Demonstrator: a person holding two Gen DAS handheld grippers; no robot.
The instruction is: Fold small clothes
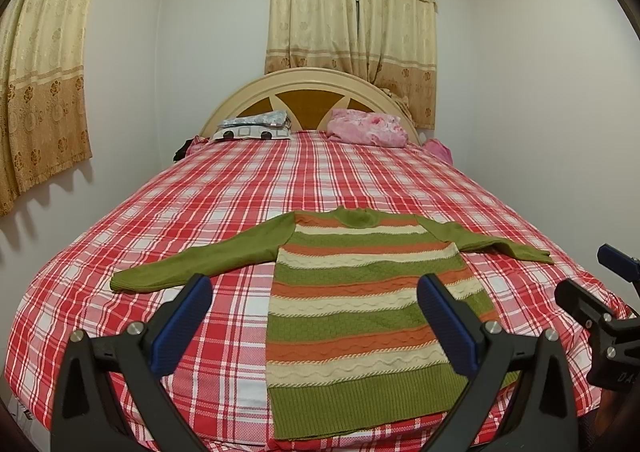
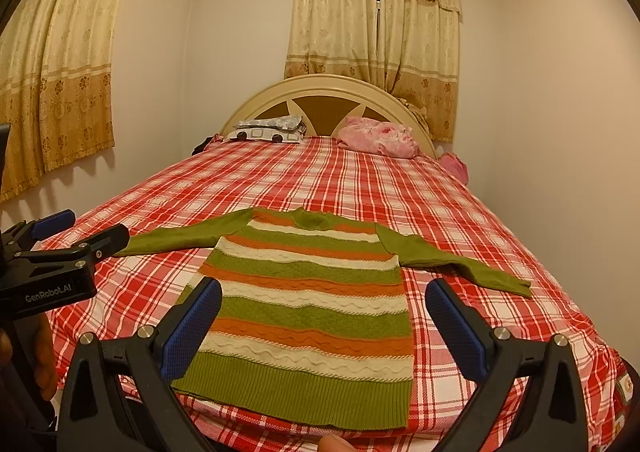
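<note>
Left gripper (image 1: 316, 316) jaws spread wide, holding nothing, striped sweater (image 1: 360, 304) flat on the plaid bed (image 1: 200, 220), long axis running hem-near to collar-far toward the headboard (image 1: 308, 92), green sleeves stretched left and right, right gripper (image 2: 324, 316) wide apart, empty.

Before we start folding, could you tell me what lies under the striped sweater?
The striped sweater lies flat on the red plaid bedsheet, sleeves spread. Anything beneath its body is covered.
</note>
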